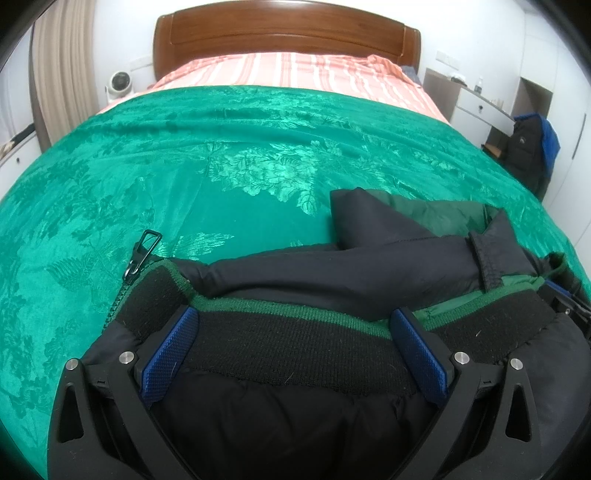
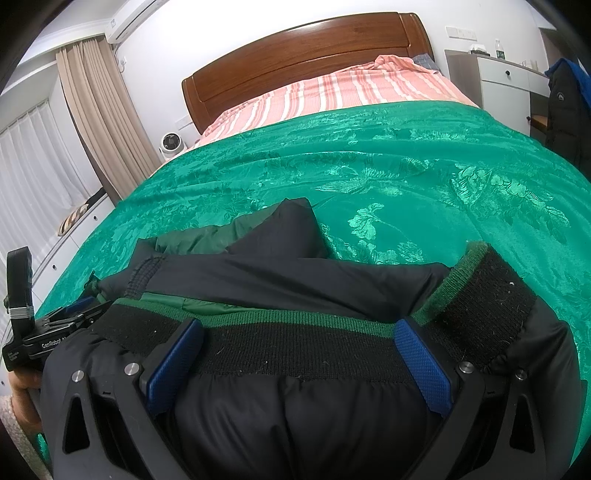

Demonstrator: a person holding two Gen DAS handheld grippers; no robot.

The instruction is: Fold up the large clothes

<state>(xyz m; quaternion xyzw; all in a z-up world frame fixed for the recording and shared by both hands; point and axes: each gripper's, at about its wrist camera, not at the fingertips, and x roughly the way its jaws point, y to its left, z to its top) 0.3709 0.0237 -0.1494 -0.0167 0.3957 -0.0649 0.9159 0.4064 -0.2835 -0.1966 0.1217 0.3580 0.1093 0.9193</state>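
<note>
A black puffer jacket (image 1: 295,417) with green lining lies on the green bedspread (image 1: 221,166) at the near edge. A sleeve (image 1: 369,266) is folded across it, and the zipper pull (image 1: 142,254) hangs off at left. My left gripper (image 1: 295,325) is open wide, with the black ribbed hem (image 1: 291,350) and puffy body filling the gap between its blue pads (image 1: 170,354). My right gripper (image 2: 299,332) is likewise open wide over the same hem (image 2: 295,350), nearer the jacket's right corner (image 2: 487,288). The left gripper's body (image 2: 37,339) shows at the left edge of the right wrist view.
A striped pink sheet (image 1: 288,70) and wooden headboard (image 1: 284,33) lie at the bed's far end. A small fan (image 1: 120,85) and curtains (image 2: 99,110) stand to the left. A white desk (image 1: 476,107) and a dark hanging coat (image 1: 528,147) are on the right. A hand (image 2: 22,391) holds the left gripper.
</note>
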